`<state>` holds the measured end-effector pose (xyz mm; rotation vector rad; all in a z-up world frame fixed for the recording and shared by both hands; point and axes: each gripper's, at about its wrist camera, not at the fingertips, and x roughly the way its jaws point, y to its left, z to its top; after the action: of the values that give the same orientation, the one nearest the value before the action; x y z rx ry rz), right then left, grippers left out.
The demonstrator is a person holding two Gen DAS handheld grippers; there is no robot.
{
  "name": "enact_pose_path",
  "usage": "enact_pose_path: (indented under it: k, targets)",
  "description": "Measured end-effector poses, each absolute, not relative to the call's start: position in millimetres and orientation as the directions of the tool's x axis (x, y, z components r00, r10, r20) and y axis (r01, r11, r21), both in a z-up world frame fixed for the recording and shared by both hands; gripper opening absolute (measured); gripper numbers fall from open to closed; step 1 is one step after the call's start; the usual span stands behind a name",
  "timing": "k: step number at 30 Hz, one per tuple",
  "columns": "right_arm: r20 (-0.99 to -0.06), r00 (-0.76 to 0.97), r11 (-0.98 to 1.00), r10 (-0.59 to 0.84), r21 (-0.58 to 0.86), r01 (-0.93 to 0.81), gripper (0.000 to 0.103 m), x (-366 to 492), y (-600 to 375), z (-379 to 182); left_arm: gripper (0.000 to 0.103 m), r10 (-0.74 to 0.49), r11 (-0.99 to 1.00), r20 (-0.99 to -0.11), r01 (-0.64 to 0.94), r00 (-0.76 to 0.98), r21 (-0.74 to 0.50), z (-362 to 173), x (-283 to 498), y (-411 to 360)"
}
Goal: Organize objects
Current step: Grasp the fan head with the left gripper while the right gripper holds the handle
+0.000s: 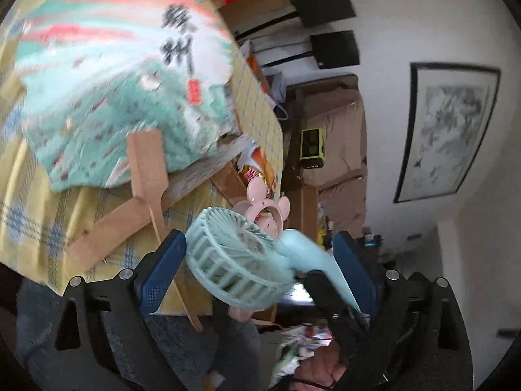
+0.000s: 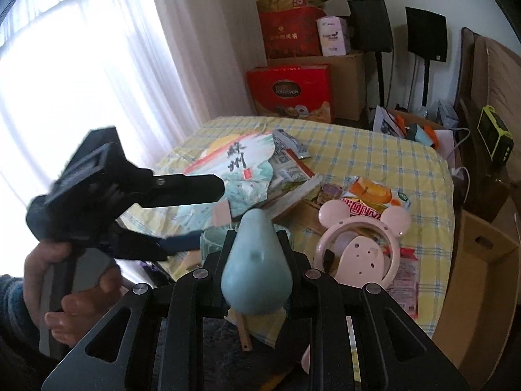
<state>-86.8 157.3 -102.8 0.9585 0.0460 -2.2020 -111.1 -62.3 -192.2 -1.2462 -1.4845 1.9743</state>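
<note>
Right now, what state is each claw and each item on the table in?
Left claw: open, straddling the fan head.
Right claw: shut on the teal fan's handle.
Teal fan: lifted, blades look still.
Pink fan: lying on the tablecloth, ungripped.
Paper fan: spread open, lying flat on the booklets.
Snack packet: lying flat.

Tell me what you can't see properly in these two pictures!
- Teal handheld fan: right wrist view shows only its handle; the right gripper hides the head.
- Paper fan: left wrist view, motion blur smears its printed writing.
- Pink mouse-ear fan: left wrist view, mostly behind the teal fan.
- Left gripper: left wrist view, open around the fan head; contact unclear.
</note>
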Motion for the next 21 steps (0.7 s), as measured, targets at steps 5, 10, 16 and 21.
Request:
enact_pose_path:
  k: [5,10,16,21]
  targets:
    - [-0.622,-0.481,-0.747,-0.618,0.271,0.607,0.022,-92,162,-97,0.091,0.745,-0.341,-0.412,0.231,-0.525,-0.911,-205,-116,-53]
    - [-0.603,-0.469,-0.735,-0.646,0.323,0.596,0.022,-93,165,-97,0.091,0.727,-0.322,-0.397,0.233,-0.560,-0.918,-199,-116,-57]
    - [-0.583,-0.451,-0.703,-0.676,0.326,0.633,0.022,-84,154,-95,0.084,0.686,-0.336,-0.389,0.207,-0.614,-0.919,-188,-113,-69]
    - [-0.544,-0.444,-0.672,-0.712,0.346,0.654,0.022,-80,153,-91,0.073,0.757,-0.261,-0.334,0.208,-0.562,-0.943,-190,-117,-59]
